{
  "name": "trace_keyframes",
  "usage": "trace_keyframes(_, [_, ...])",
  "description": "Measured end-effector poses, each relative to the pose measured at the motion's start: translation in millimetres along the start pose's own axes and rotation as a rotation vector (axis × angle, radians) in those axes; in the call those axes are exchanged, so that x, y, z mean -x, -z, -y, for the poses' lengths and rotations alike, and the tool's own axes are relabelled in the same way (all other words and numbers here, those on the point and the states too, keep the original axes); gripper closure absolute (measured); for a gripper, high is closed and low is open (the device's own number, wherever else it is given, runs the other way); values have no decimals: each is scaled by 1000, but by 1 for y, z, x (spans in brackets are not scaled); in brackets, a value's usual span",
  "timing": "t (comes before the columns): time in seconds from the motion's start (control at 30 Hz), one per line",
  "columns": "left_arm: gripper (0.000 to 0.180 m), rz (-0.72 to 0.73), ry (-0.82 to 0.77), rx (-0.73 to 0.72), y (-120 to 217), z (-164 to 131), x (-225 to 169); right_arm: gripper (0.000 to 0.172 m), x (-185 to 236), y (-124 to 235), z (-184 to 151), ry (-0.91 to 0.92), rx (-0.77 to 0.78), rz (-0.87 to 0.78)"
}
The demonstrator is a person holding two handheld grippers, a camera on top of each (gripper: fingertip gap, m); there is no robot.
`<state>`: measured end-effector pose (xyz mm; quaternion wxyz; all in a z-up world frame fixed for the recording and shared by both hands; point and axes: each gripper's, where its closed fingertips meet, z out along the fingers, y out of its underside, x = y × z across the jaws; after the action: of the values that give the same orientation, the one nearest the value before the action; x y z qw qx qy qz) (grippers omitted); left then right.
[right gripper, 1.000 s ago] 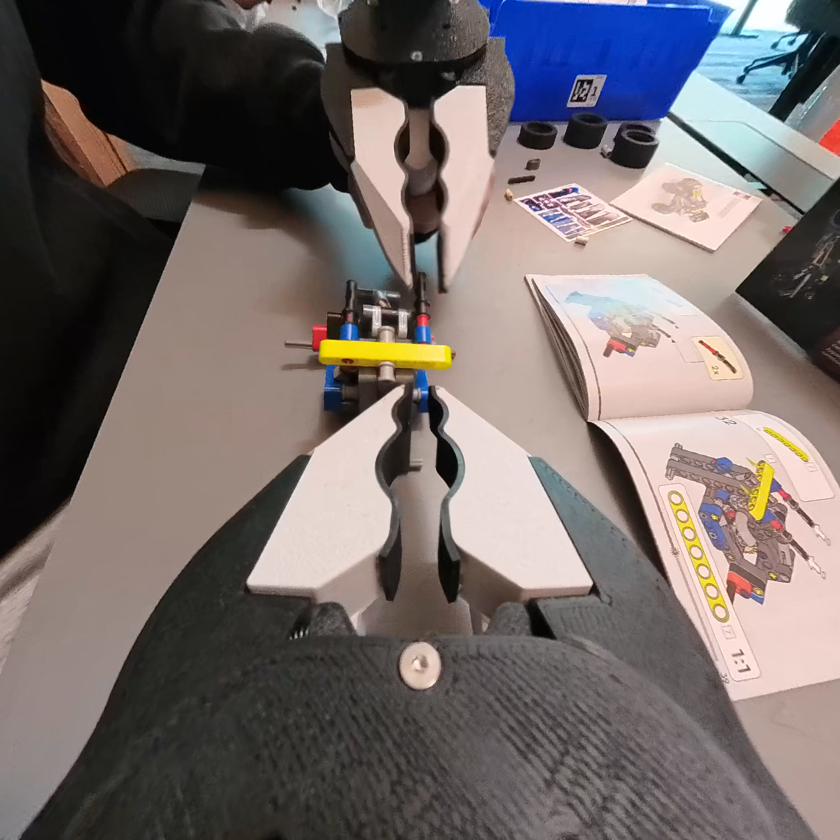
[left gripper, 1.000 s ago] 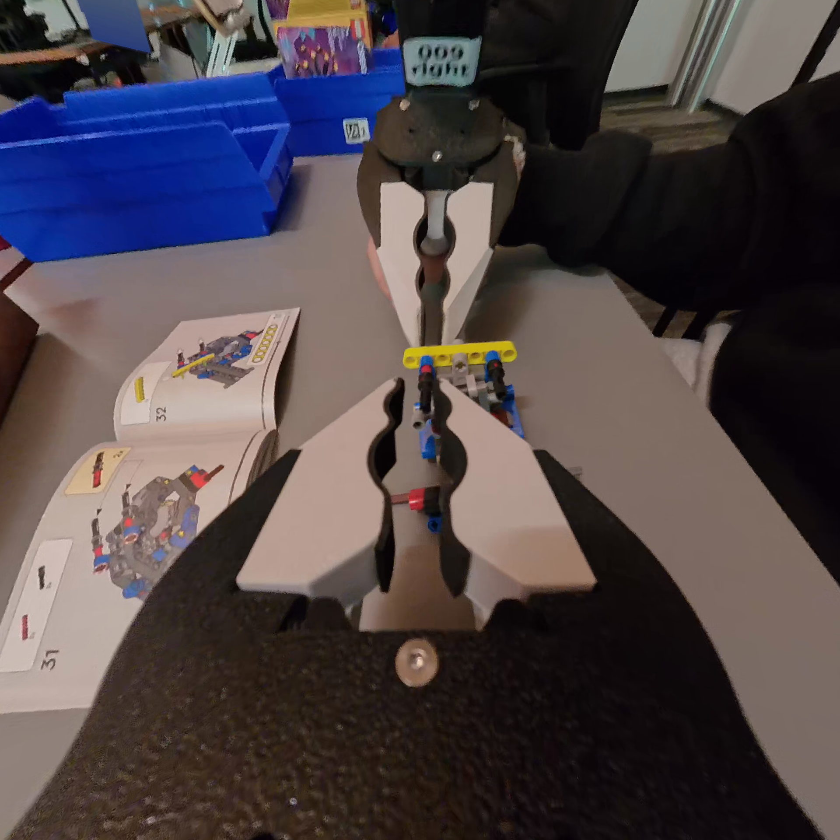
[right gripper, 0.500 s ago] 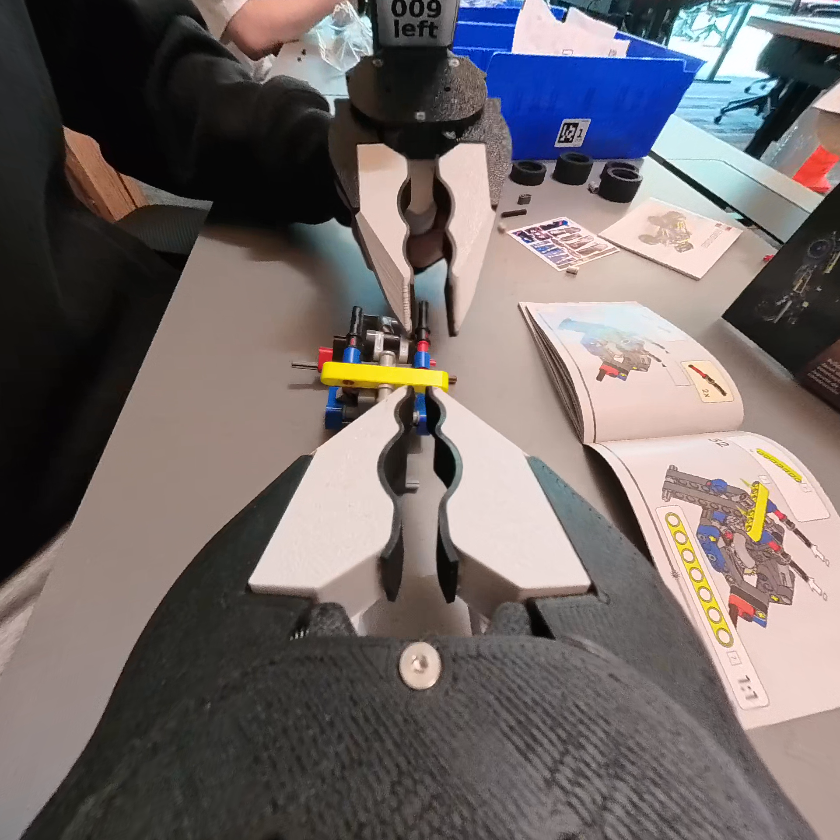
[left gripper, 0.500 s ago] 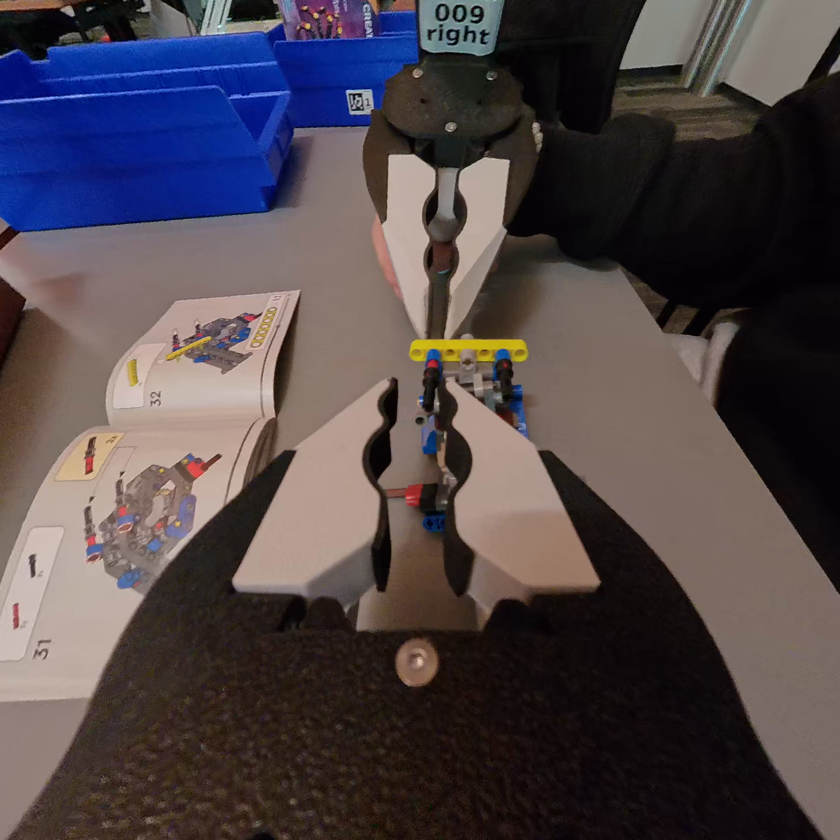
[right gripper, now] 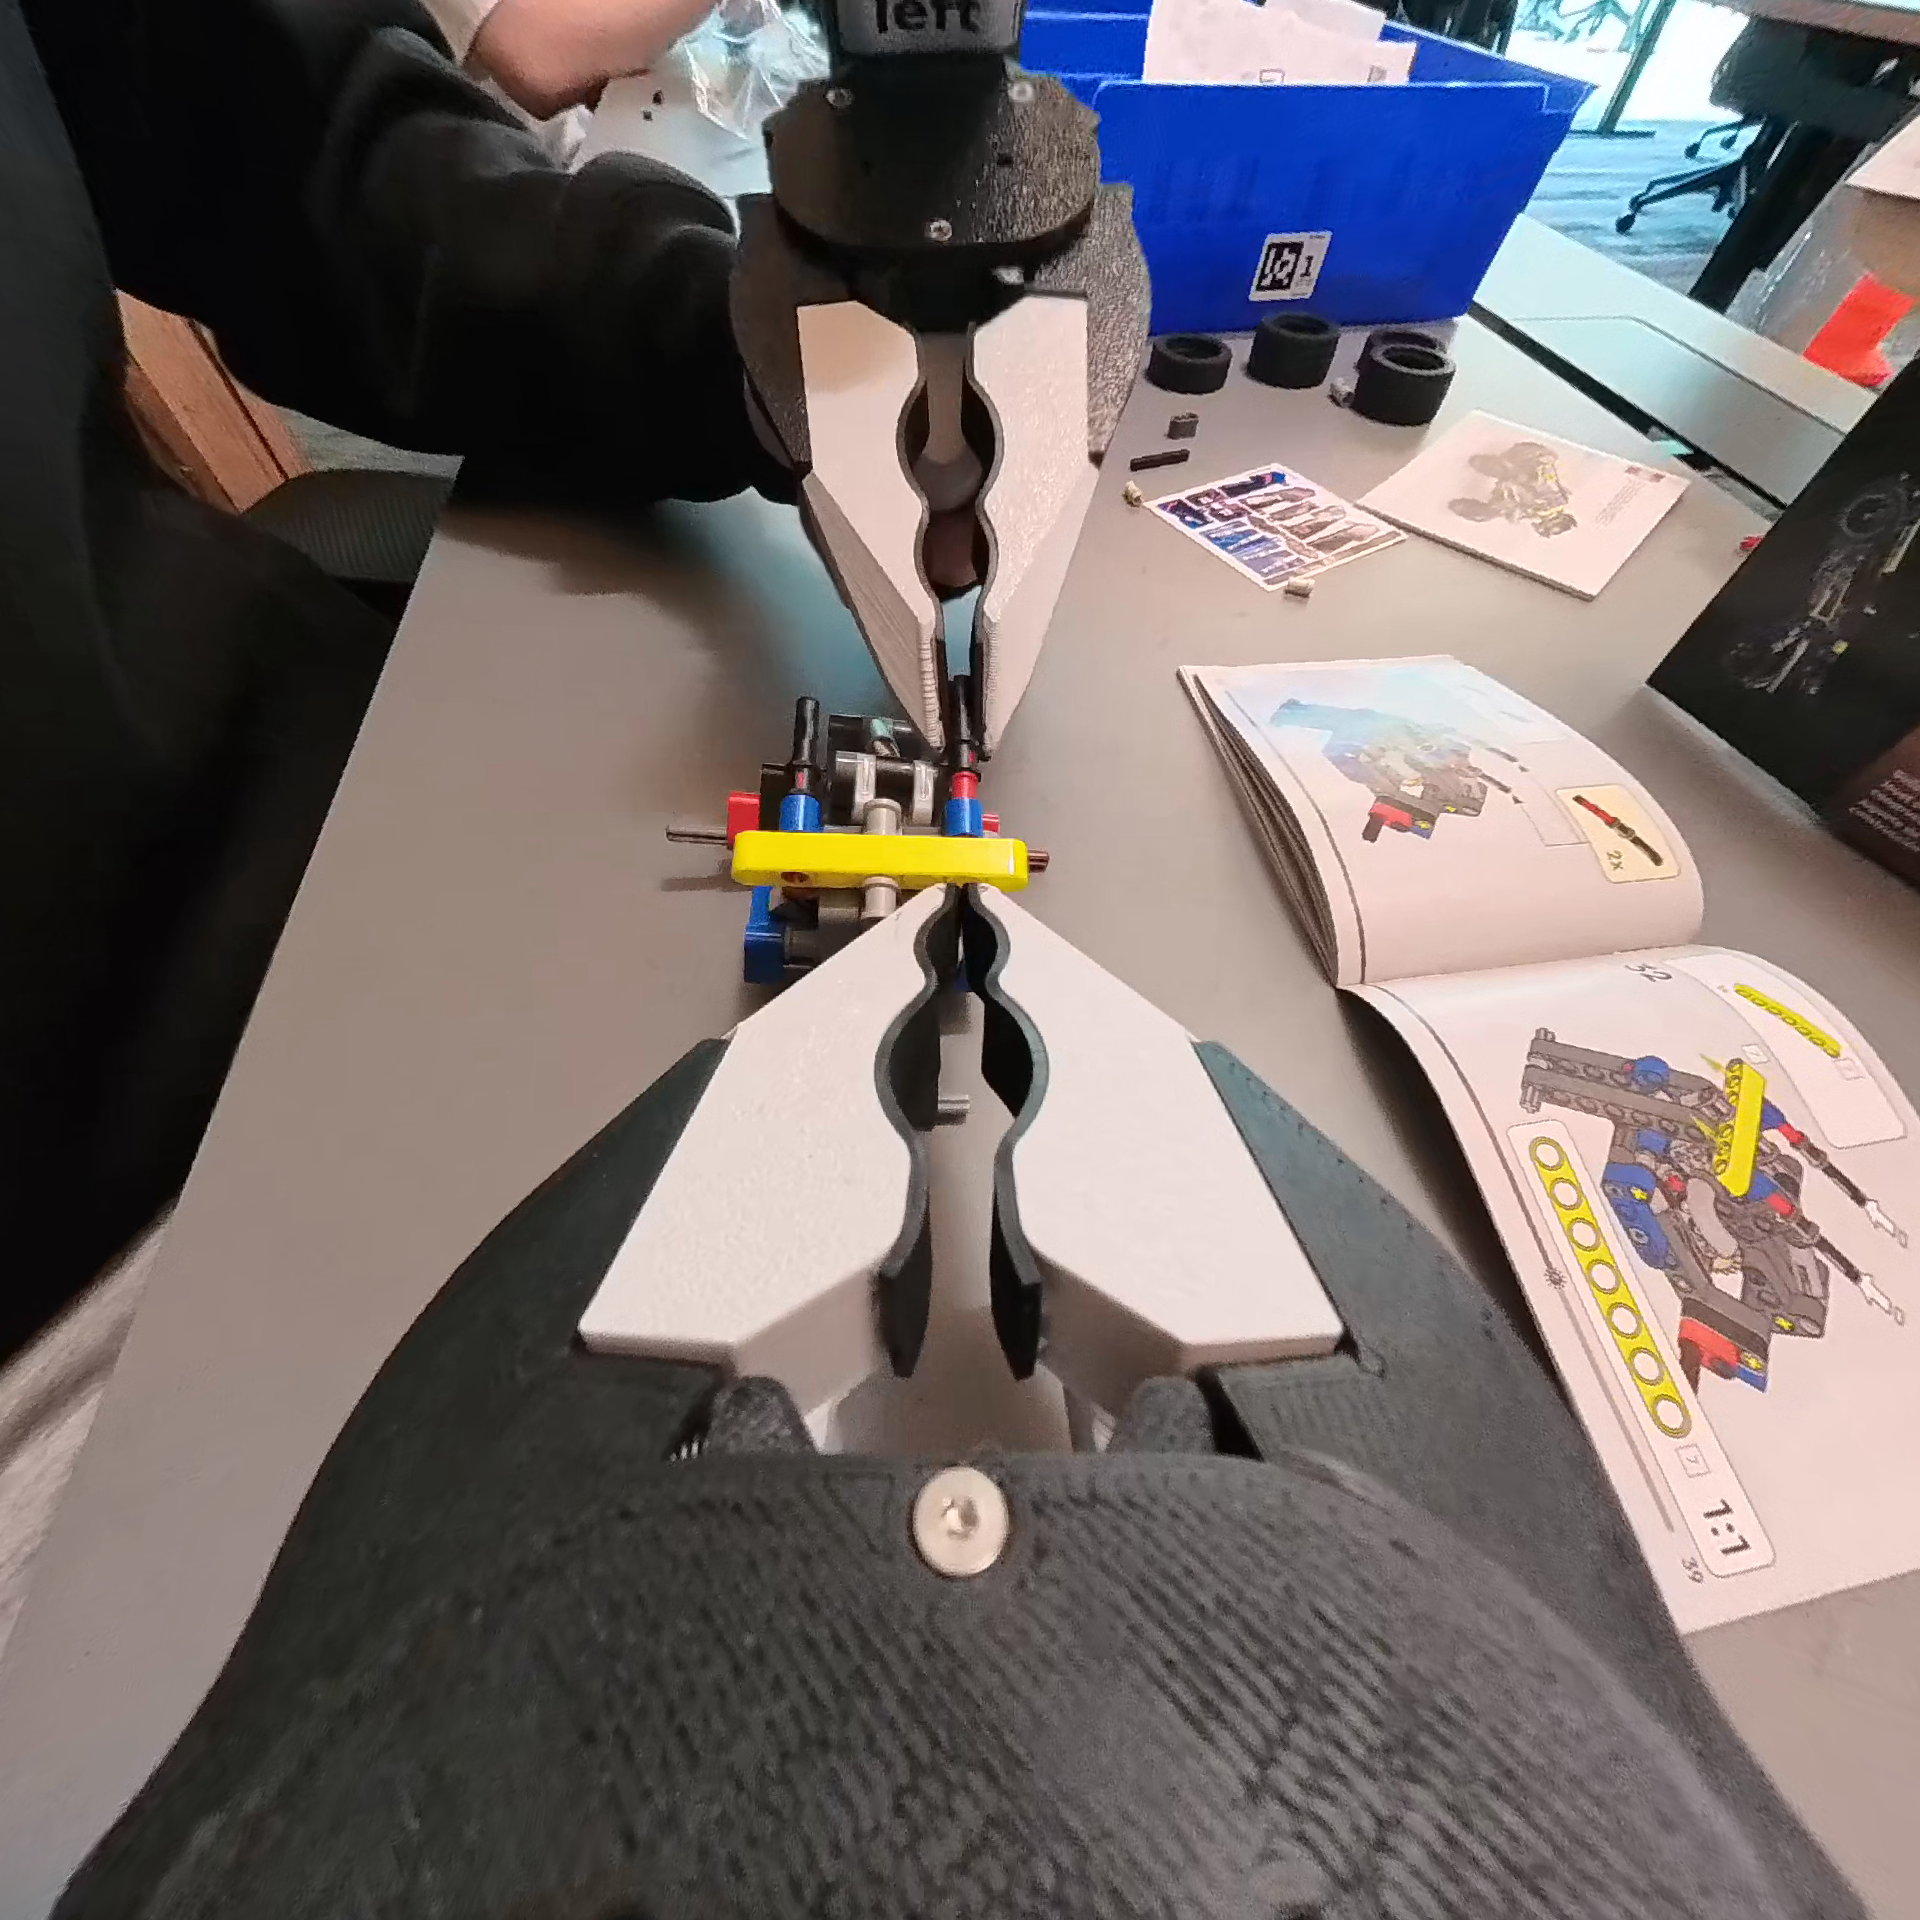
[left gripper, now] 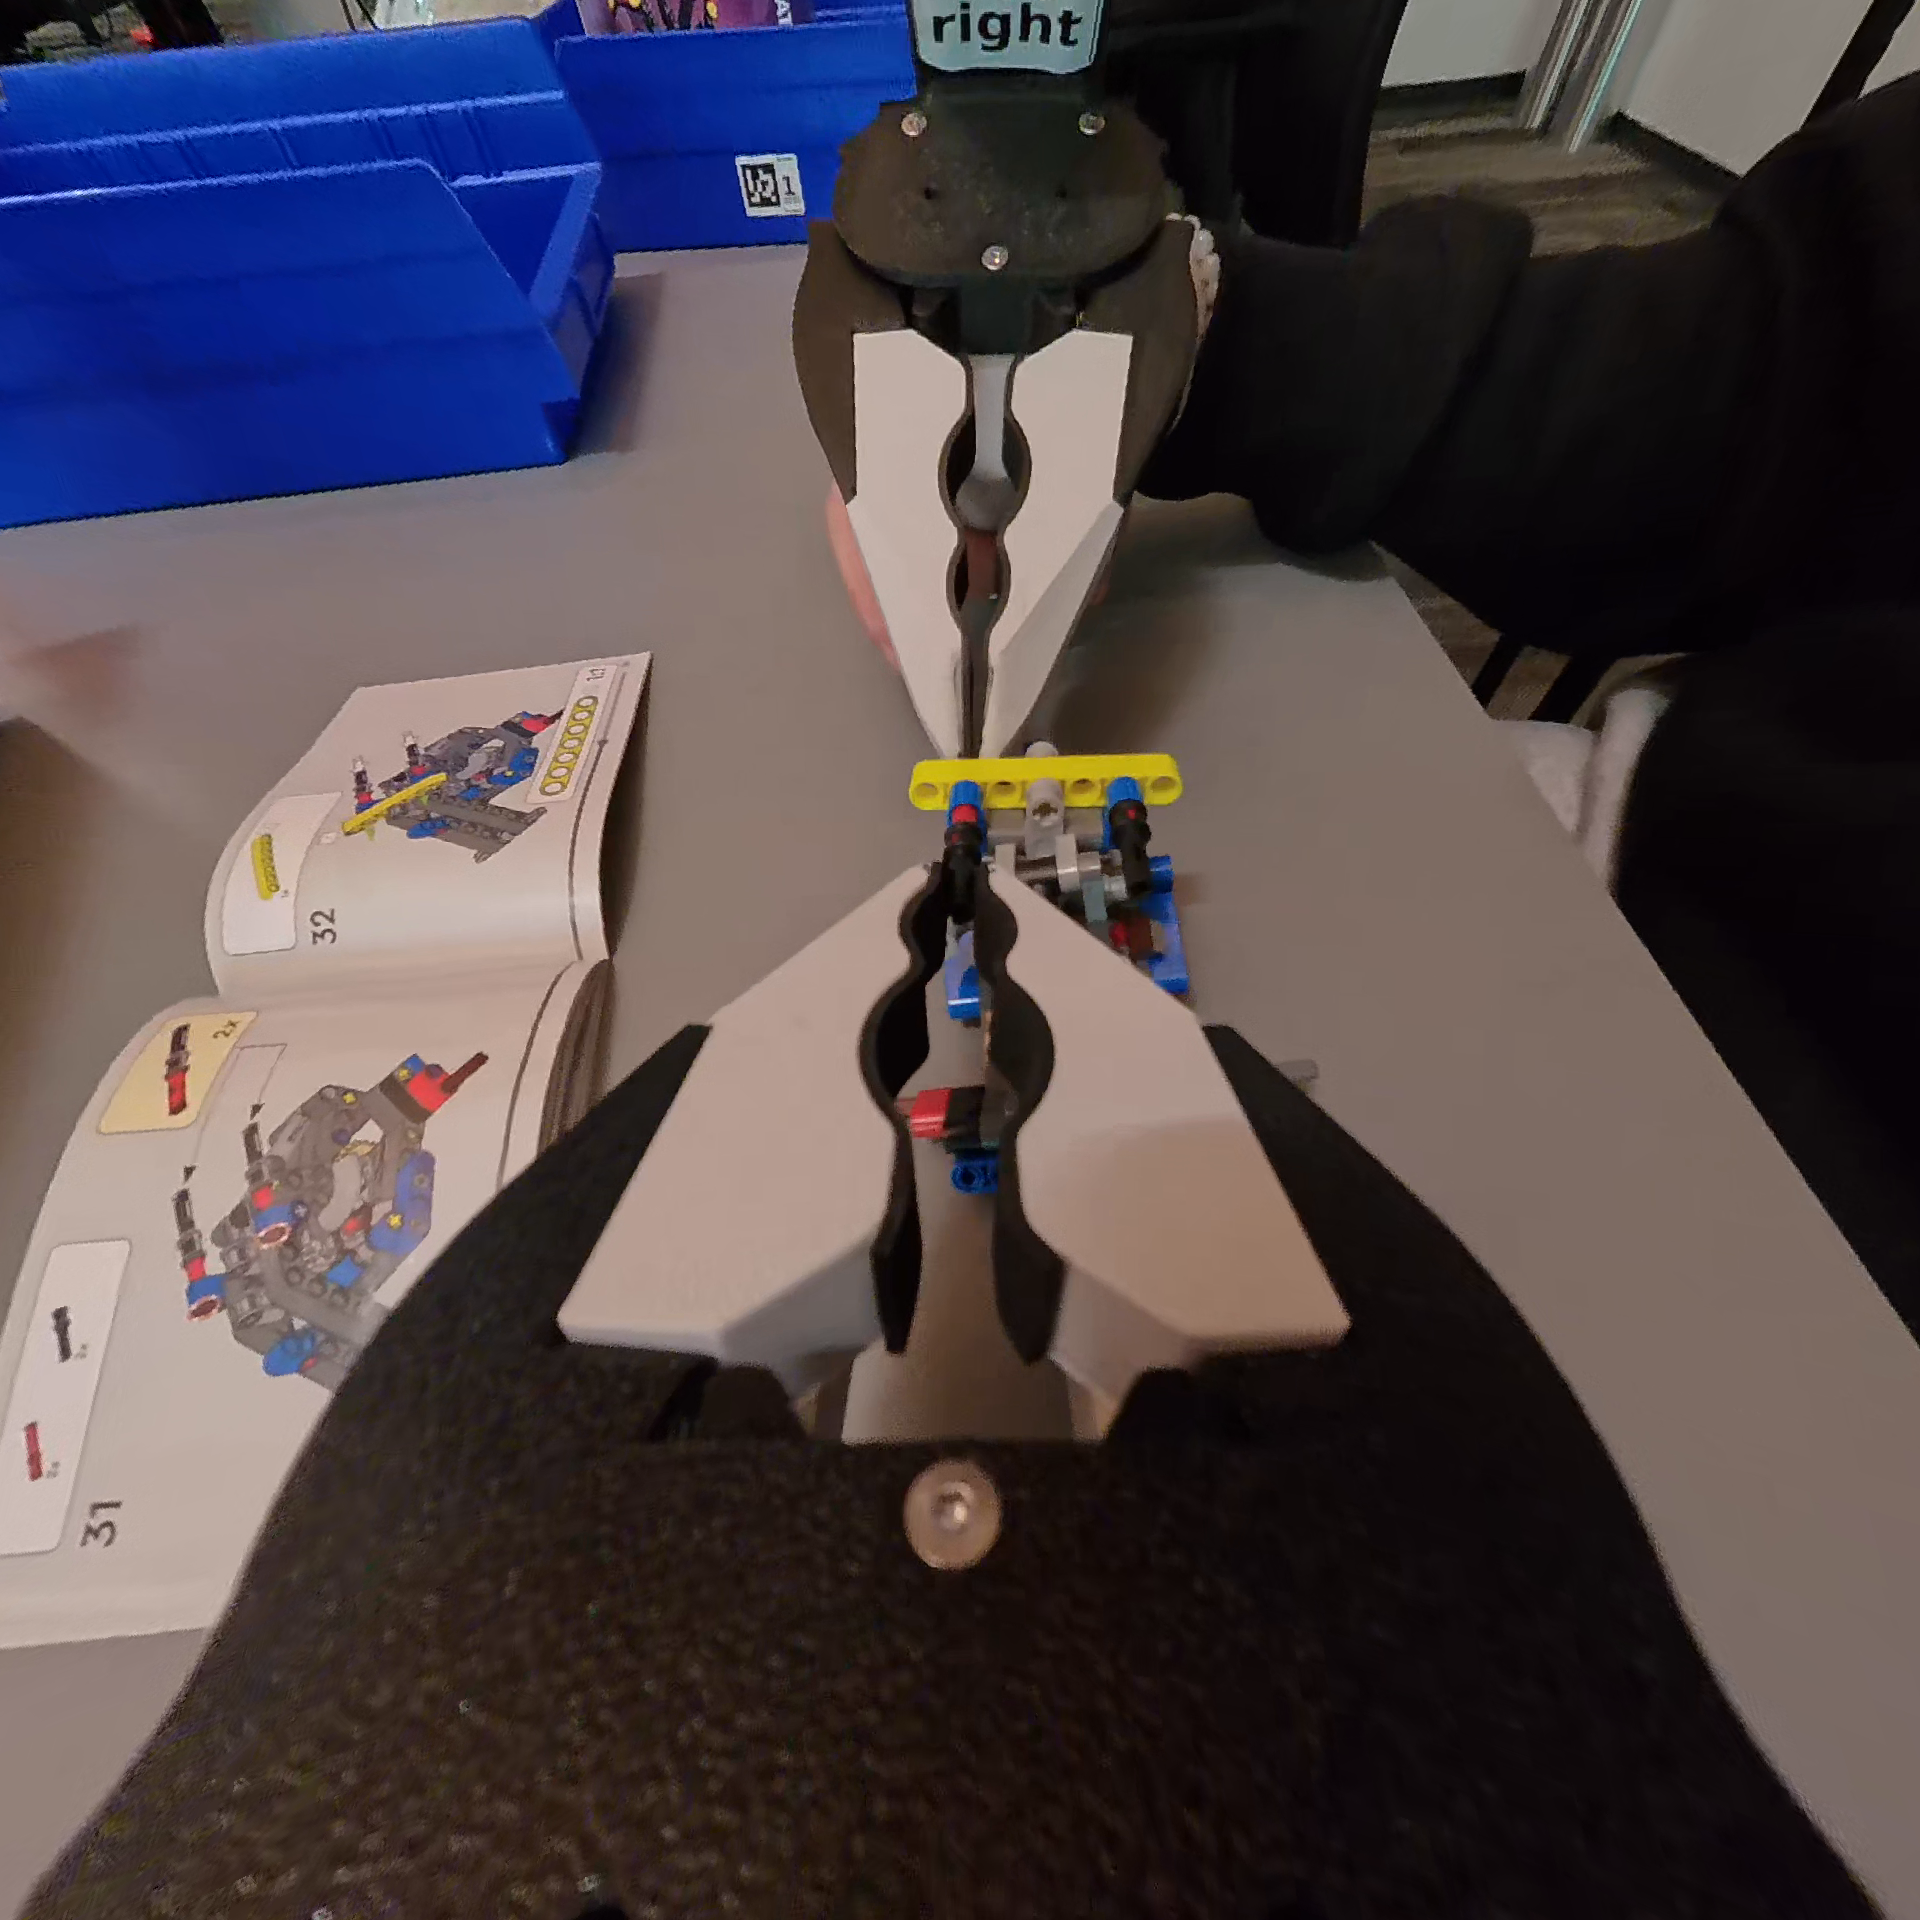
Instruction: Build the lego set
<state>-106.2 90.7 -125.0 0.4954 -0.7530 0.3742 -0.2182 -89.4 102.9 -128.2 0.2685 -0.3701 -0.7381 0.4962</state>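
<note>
A small brick model (left gripper: 1081, 883) with a yellow holed beam (left gripper: 1044, 781) across its top stands on the grey table (left gripper: 1403, 935). My left gripper (left gripper: 961, 883) is shut on the left black pin (left gripper: 961, 847), which sticks out of a blue and red sleeve below the beam. In the right wrist view the same pin (right gripper: 964, 717) runs up between the left gripper's tips (right gripper: 961, 727). My right gripper (right gripper: 954, 896) is shut, and its tips rest against the near edge of the yellow beam (right gripper: 878, 860). It shows from the far side in the left wrist view (left gripper: 971, 743).
An open instruction booklet (left gripper: 395, 935) lies beside the model, also in the right wrist view (right gripper: 1507, 883). Blue bins (left gripper: 281, 312) stand at the table's back. Black tyres (right gripper: 1299, 348), a sticker sheet (right gripper: 1278, 525), a leaflet (right gripper: 1527, 499) and a dark box (right gripper: 1818, 644) lie farther off. Black sleeves (left gripper: 1558, 416) reach in. My left and right fingertips are right by each other.
My left gripper's fingers stood apart around the black pin and have now closed on it. My right gripper stayed shut at the yellow beam. The model has not moved.
</note>
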Motion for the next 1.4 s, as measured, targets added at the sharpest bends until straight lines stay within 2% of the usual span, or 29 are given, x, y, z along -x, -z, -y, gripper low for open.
trace_keyframes(0.37, [180, 6, -10, 18, 1, -3, 0, 172, 1, -3, 0, -54, 7, 37])
trace_keyframes(0.97, [180, -79, -11, 10, -1, -3, 1, 172, 0, -4, 1, 6, 8, 2])
trace_keyframes(1.4, [180, -76, -9, 5, -4, -3, 3, 172, -1, -4, 1, 4, 8, -2])
